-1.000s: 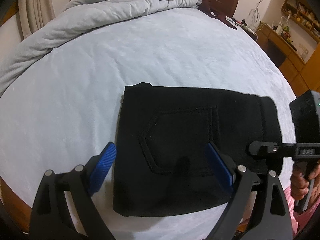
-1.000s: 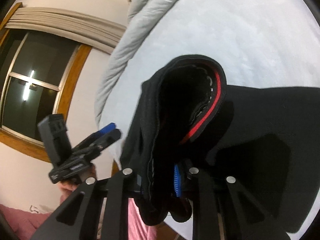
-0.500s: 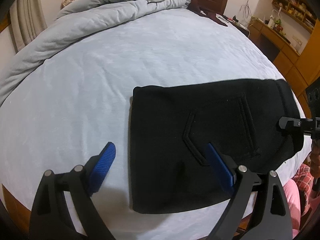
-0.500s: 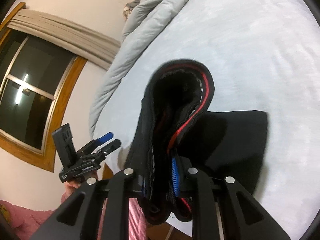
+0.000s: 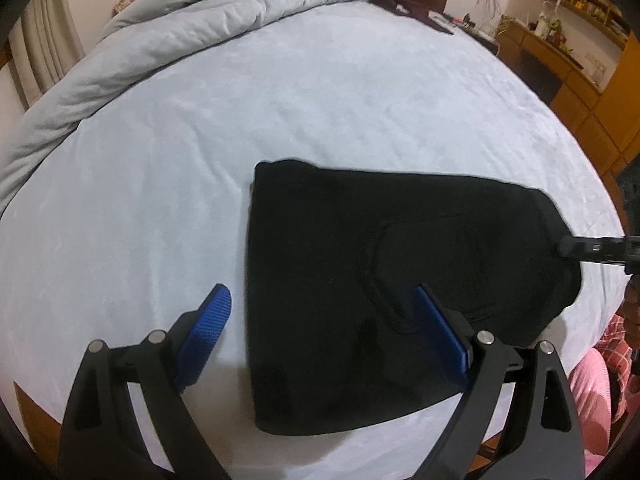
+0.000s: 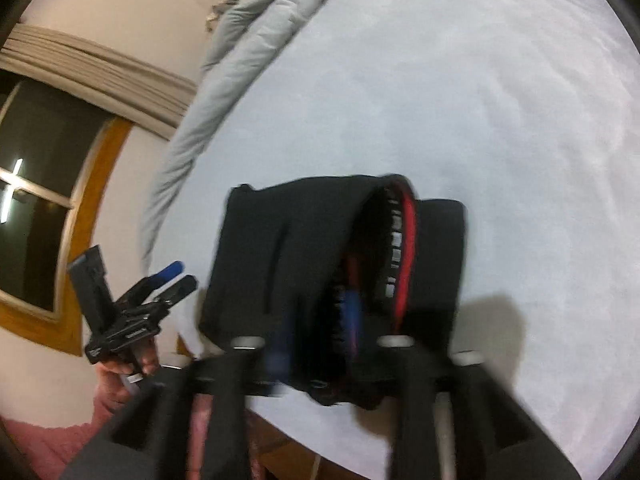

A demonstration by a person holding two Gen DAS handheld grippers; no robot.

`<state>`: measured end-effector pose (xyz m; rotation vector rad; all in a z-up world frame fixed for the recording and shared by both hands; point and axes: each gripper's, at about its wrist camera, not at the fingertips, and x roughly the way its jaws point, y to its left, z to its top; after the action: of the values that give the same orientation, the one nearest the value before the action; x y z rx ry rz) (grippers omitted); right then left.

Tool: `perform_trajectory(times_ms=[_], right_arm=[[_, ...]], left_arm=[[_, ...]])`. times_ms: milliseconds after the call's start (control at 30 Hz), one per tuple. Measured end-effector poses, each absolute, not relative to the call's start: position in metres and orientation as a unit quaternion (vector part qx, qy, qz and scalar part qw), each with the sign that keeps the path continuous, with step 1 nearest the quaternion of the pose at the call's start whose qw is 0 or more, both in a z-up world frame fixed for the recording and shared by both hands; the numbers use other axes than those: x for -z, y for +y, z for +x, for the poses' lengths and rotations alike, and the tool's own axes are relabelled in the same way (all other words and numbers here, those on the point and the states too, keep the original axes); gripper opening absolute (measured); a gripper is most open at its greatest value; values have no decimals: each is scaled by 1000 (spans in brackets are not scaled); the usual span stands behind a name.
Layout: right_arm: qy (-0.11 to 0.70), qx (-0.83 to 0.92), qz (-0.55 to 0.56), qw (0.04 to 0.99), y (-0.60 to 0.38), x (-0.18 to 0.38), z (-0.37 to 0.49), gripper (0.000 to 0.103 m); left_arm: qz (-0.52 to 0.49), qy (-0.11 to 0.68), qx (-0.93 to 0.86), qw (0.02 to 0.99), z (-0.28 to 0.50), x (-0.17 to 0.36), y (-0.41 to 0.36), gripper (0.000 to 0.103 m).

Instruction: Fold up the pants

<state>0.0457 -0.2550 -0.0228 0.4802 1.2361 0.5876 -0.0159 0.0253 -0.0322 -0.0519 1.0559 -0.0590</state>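
Jaws on our left gripper [image 5: 320, 320] stood spread wide, holding nothing, one blue pad over the bare sheet and the other over the black pants [image 5: 384, 280]; on our right gripper [image 6: 320, 344] the picture was smeared, yet its jaws looked clamped on the waistband end, which we held lifted with the red lining showing. We saw the pants lying folded into a compact rectangle near the front edge of the bed [image 5: 320, 100], their left edge straight and their far edge well short of the middle. We had broad open sheet beyond and to the left of them. A grey duvet [image 5: 200, 24] lay bunched along the far left side, well apart. Wooden shelves [image 5: 580, 52] stood past the right edge, and a curtained window [image 6: 40, 200] on the left wall.
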Motion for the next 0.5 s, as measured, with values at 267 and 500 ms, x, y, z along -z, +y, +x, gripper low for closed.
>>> perform_trajectory(times_ms=[267, 500], right_arm=[[583, -275, 257, 720, -260, 59, 49, 73], [593, -295, 239, 710, -225, 81, 65, 77]], left_arm=[[-33, 531, 23, 846, -14, 54, 34, 91], [-29, 536, 27, 843, -11, 58, 31, 91]])
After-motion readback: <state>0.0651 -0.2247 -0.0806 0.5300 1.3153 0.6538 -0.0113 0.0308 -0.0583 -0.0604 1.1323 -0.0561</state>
